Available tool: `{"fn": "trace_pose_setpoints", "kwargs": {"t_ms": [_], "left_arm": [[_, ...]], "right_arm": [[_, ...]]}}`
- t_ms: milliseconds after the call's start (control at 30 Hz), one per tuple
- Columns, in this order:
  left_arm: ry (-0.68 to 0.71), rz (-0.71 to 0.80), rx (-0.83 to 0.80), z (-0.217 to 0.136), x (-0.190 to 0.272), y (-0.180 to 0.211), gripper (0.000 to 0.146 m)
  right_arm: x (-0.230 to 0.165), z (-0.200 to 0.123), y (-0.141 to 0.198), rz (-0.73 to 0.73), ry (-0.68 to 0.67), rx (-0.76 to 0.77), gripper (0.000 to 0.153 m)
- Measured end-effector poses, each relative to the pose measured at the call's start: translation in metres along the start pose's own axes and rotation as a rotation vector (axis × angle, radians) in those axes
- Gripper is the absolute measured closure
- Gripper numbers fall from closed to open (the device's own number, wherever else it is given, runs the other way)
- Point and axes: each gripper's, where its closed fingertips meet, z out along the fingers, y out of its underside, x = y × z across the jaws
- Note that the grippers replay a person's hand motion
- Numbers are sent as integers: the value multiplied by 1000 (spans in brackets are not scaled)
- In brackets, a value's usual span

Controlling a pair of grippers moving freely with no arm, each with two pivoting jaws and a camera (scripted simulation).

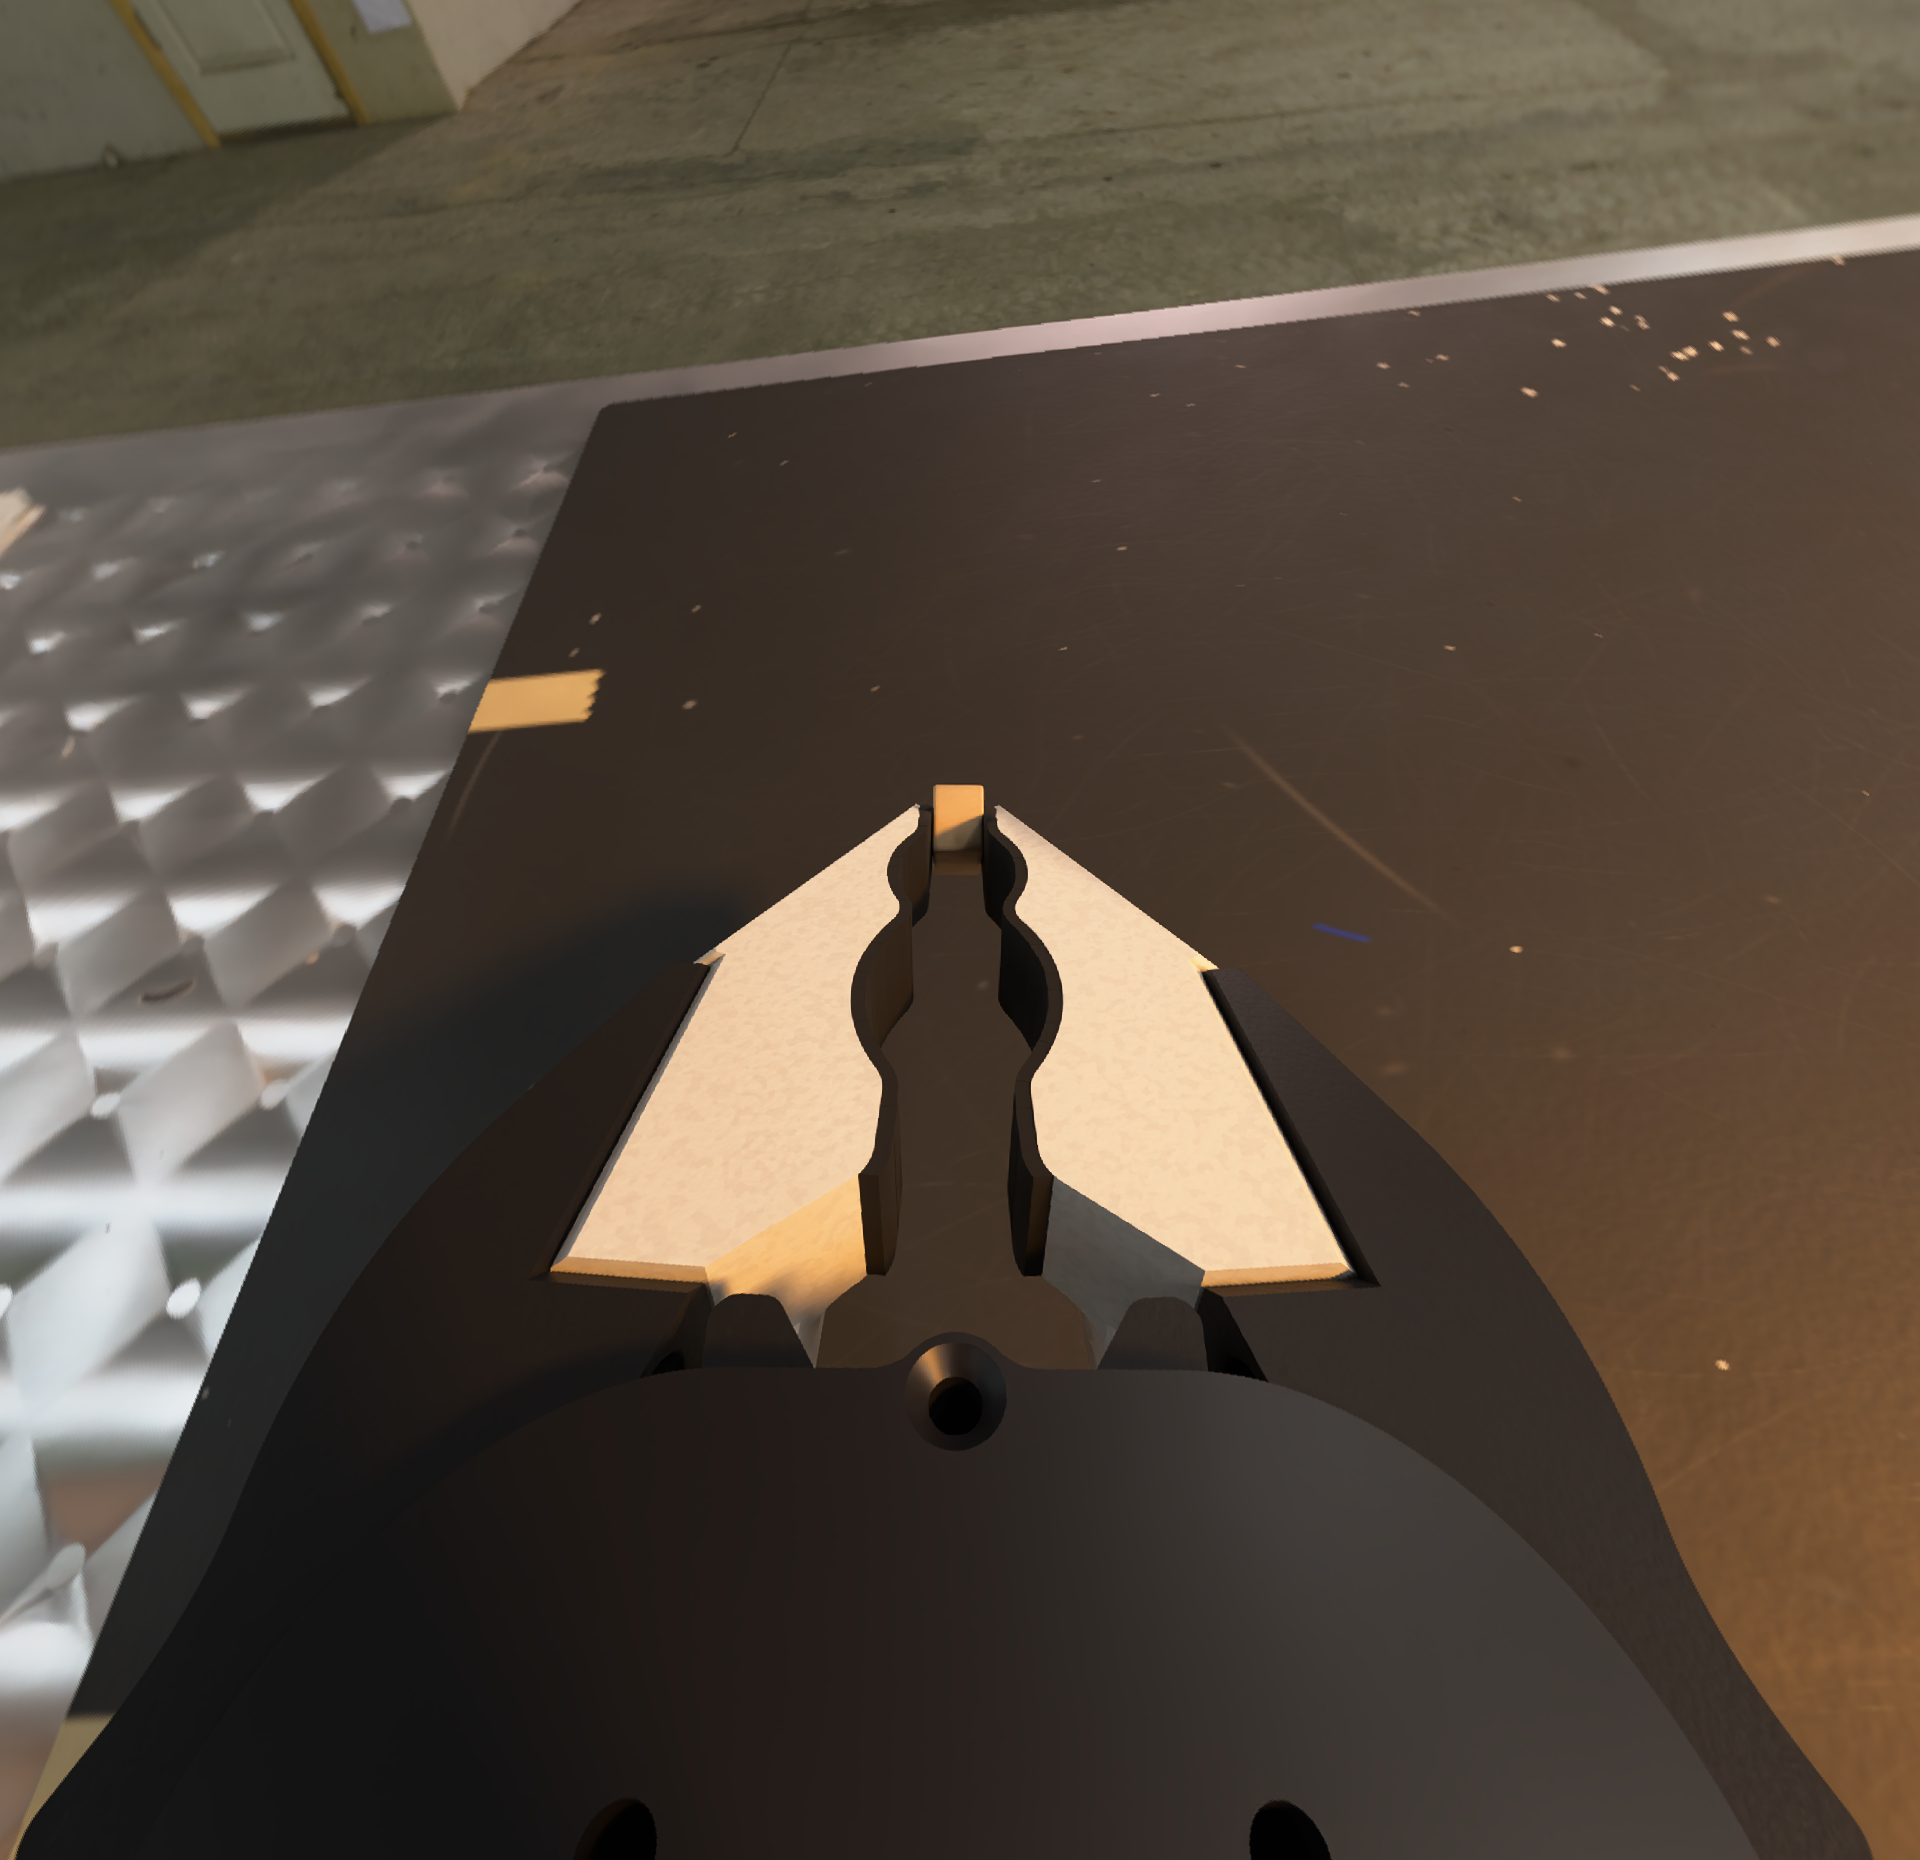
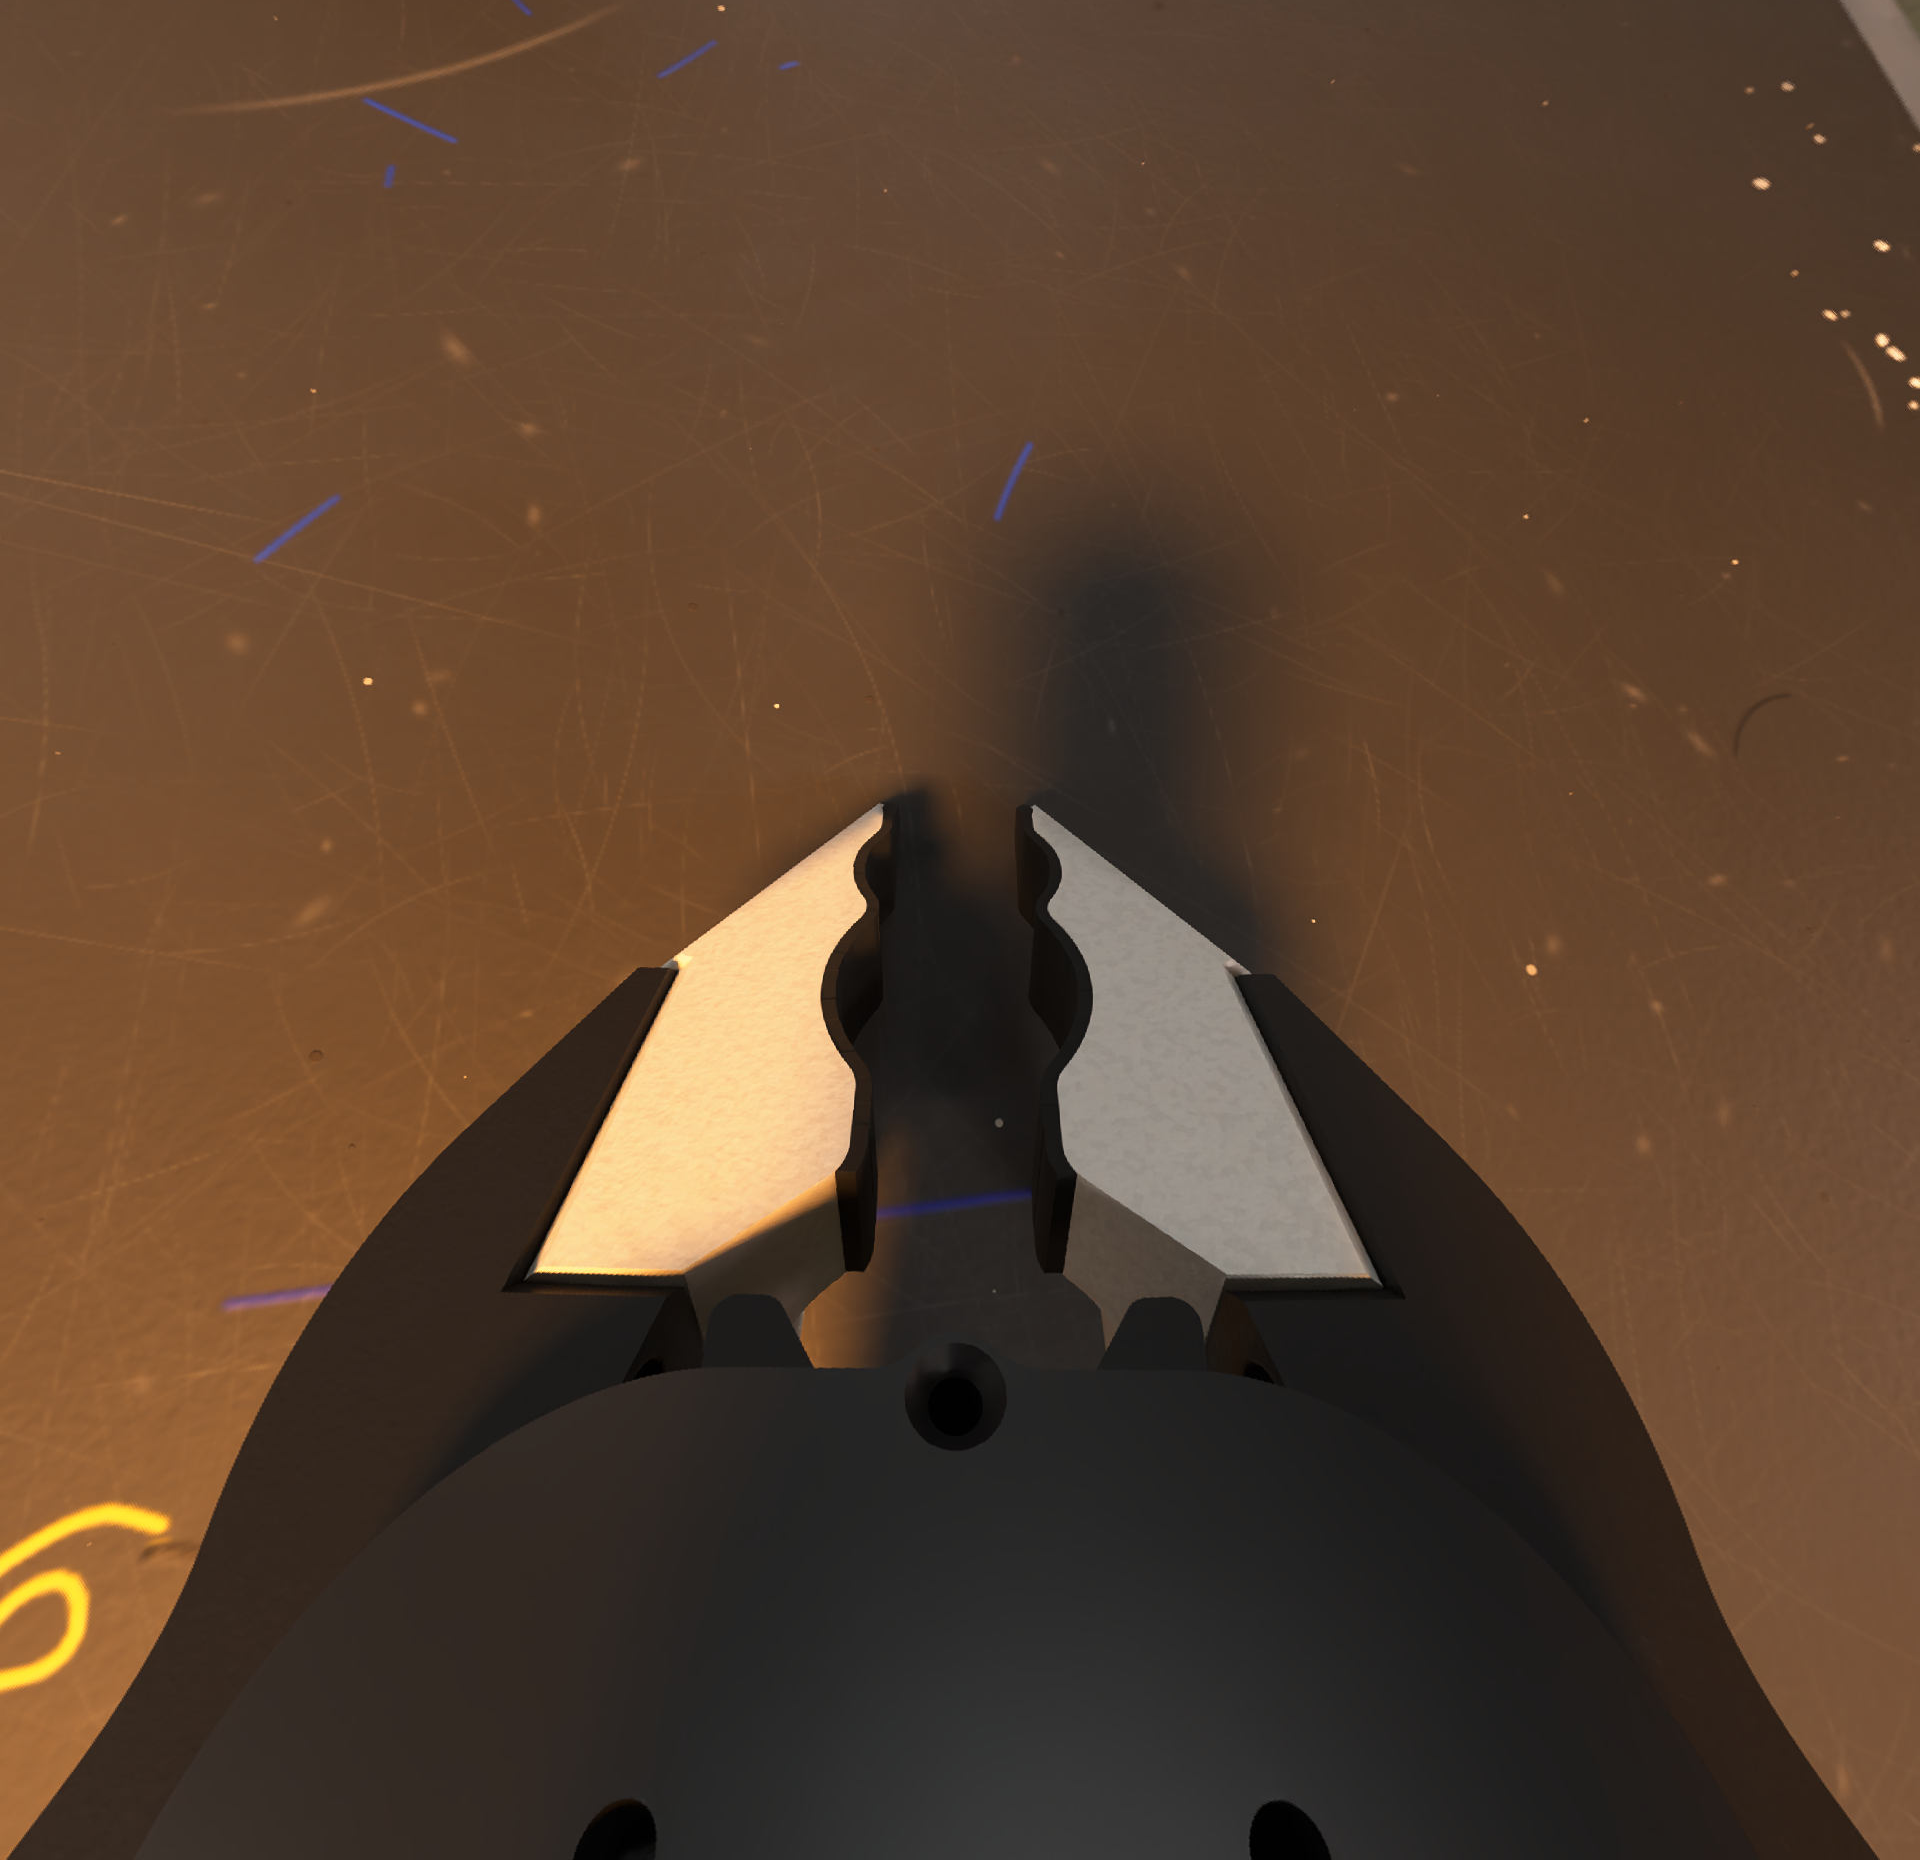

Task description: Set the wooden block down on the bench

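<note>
A small pale wooden block point(image 1: 957, 802) sits between the fingertips of my left gripper point(image 1: 957, 831), which is shut on it. The block's top pokes out just past the tips. It is held low over the dark, scratched bench top point(image 1: 1351, 615); I cannot tell whether it touches the surface. My right gripper point(image 2: 956, 813) is open and empty, its fingers apart over the same bench top point(image 2: 623, 460), with its shadow cast on the surface ahead. Neither gripper shows in the other's view.
A shiny embossed metal sheet point(image 1: 208, 823) lies left of the bench's left edge. A strip of tan tape point(image 1: 535, 698) crosses that edge. The bench's far edge point(image 1: 1247, 319) borders a concrete floor. Blue lines point(image 2: 296, 529) and a yellow scrawl point(image 2: 62, 1592) mark the bench.
</note>
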Motion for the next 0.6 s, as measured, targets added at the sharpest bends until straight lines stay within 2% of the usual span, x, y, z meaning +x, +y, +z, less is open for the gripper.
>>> {"fn": "trace_pose_setpoints", "kwargs": {"t_ms": [67,167,333,400,500,600], "left_arm": [[-21,-61,4,-3,-18,7,138],[-57,-59,17,-7,-31,8,138],[93,-16,233,-27,13,-45,138],[193,64,326,-41,54,-74,138],[434,258,446,-67,150,-104,138],[735,541,452,-87,270,-87,138]], "right_arm": [[1,0,0,-16,22,2,129],[3,0,0,-33,54,3,129],[3,-1,-1,-42,64,9,123],[-1,-3,-2,-50,37,20,116],[-6,-9,-8,-59,11,77,109],[-12,-22,-17,45,-35,170,107]]}}
